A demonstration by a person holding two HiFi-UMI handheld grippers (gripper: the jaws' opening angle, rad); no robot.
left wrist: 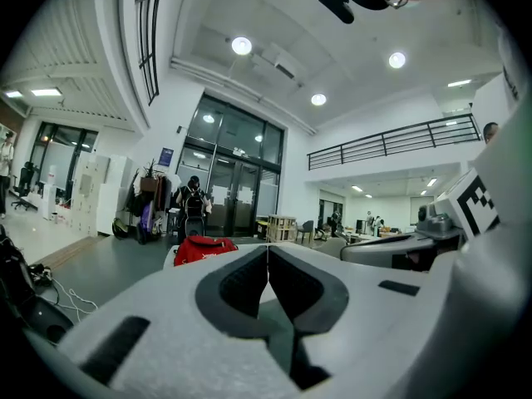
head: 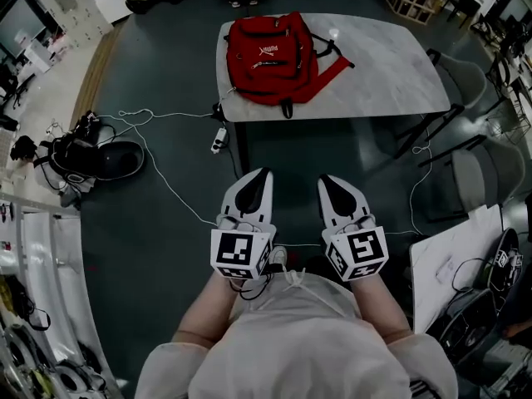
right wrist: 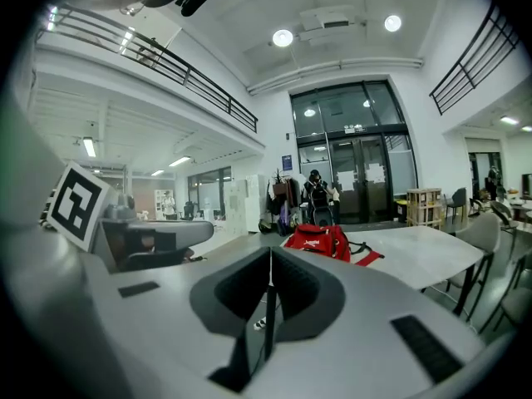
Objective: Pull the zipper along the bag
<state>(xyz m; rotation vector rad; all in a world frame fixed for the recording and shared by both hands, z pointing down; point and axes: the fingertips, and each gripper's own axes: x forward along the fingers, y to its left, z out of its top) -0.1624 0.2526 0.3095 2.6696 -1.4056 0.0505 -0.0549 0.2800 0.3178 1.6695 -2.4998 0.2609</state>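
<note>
Red bag (head: 270, 56) on table (head: 391, 65), well ahead of left hand-held gripper (head: 263, 173), right hand-held gripper (head: 327, 179), both pressed together

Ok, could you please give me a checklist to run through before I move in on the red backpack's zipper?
1. Red backpack lying on the table: ok.
2. Left gripper empty, jaws together: ok.
3. Right gripper empty, jaws together: ok.
4. Grippers at the backpack: not ok, both are over the floor, short of the table.
5. Zipper pull located: cannot tell, too small to make out.
6. Path clear: not ok, a white cable and a power strip lie on the floor.
</note>
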